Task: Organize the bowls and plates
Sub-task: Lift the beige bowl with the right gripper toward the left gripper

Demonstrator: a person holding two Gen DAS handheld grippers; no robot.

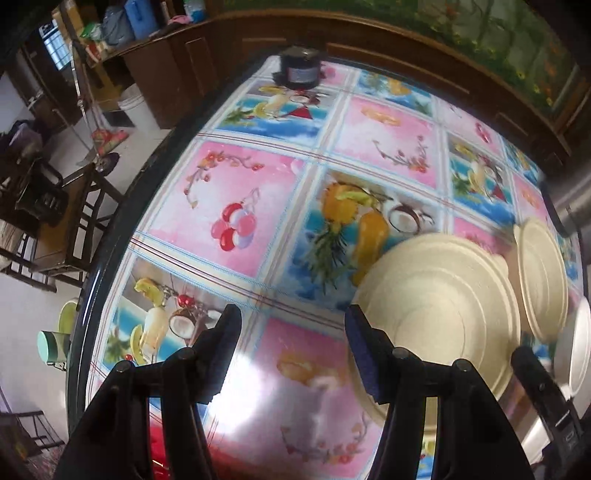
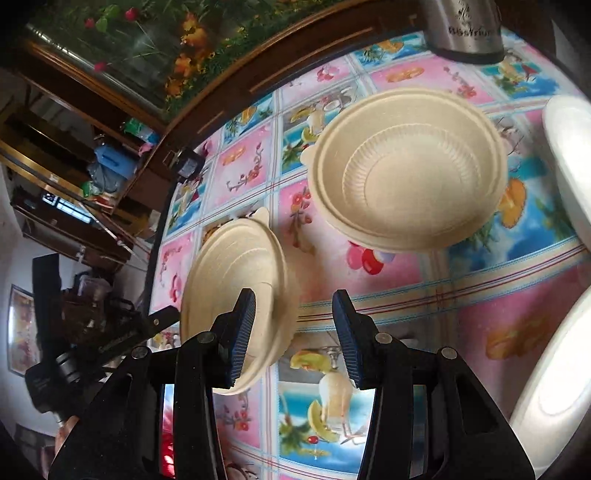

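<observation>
A beige ribbed plate [image 1: 439, 314] lies on the colourful fruit-print table, just right of my open, empty left gripper [image 1: 291, 332]. A beige bowl [image 1: 543, 280] sits beyond it at the right. In the right wrist view the same plate [image 2: 236, 273] lies left of my open, empty right gripper [image 2: 293, 325], partly behind its left finger. The beige bowl [image 2: 406, 170] stands upright further ahead. White dishes [image 2: 569, 166] [image 2: 554, 387] show at the right edge. The left gripper [image 2: 110, 339] shows at the left.
A steel kettle [image 2: 465, 29] stands at the far side of the table. A dark jar [image 1: 299, 68] sits near the far table edge. Wooden chairs [image 1: 55, 221] and a wooden cabinet [image 1: 177, 66] stand beyond the round table edge [image 1: 110, 236].
</observation>
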